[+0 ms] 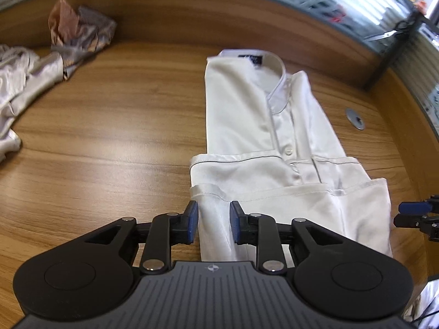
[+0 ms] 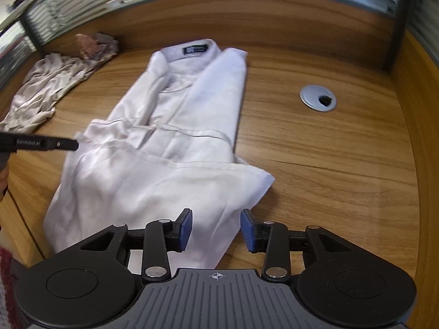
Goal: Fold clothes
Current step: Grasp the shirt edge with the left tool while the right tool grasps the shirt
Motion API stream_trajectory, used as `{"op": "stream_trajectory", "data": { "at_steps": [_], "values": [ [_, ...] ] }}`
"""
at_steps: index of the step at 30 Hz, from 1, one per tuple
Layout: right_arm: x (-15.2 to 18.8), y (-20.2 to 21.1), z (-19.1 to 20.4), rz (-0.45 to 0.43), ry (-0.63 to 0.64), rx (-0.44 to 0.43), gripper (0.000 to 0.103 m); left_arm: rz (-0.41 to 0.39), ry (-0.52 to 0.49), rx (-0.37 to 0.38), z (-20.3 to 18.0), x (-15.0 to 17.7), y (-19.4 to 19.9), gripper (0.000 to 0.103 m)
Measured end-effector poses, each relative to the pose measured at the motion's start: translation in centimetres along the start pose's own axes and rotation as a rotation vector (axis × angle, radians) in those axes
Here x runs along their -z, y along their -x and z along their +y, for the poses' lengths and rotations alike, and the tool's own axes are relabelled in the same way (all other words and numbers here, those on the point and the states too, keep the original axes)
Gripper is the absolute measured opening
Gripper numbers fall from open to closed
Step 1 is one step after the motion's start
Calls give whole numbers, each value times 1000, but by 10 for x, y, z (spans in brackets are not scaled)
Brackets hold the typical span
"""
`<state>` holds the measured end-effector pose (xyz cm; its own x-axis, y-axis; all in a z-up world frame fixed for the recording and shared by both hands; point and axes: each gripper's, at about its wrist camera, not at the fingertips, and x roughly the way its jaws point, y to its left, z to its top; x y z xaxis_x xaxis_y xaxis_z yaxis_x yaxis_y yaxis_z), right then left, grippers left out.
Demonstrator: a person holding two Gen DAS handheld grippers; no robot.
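A white satin shirt [image 1: 247,115] lies on the wooden desk [image 1: 109,137], collar at the far end, sides folded in, with thin dark piping across its middle. My left gripper [image 1: 213,223] is open over the near left part of the hem, cloth showing between its blue pads. In the right wrist view the same shirt [image 2: 175,126] stretches away from me. There my right gripper [image 2: 216,229] is open above the near right hem corner. The left gripper's finger [image 2: 46,144] shows at the shirt's left edge. The right gripper's tip [image 1: 414,213] shows at the right edge of the left wrist view.
A crumpled pale garment [image 1: 19,82] and a patterned brown-grey cloth [image 1: 79,30] lie at the far left. A grey cable grommet [image 2: 318,98] sits in the desk right of the shirt. Wooden partition walls [image 2: 274,19] close the back and right. Scissors [image 1: 389,31] lie beyond the partition.
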<state>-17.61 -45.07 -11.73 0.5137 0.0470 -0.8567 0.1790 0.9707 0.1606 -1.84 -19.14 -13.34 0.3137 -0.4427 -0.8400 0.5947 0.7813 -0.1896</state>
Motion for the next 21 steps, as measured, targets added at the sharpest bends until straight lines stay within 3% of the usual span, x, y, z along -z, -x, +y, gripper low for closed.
{"op": "stream_trajectory", "data": {
  "at_steps": [6, 10, 13, 17, 21],
  "values": [
    [27, 13, 15, -1, 69, -48, 45, -3, -4, 50, 1, 32, 26, 39],
    [52, 17, 25, 24, 111, -62, 52, 21, -37, 67, -6, 61, 32, 45],
    [71, 19, 30, 46, 133, -68, 52, 39, -62, 80, -12, 83, 36, 47],
    [89, 19, 35, 66, 149, -90, 53, 63, -94, 97, -19, 113, 41, 59],
    [96, 9, 41, 73, 203, -75, 52, 84, -138, 112, -27, 136, 40, 60]
  ]
}}
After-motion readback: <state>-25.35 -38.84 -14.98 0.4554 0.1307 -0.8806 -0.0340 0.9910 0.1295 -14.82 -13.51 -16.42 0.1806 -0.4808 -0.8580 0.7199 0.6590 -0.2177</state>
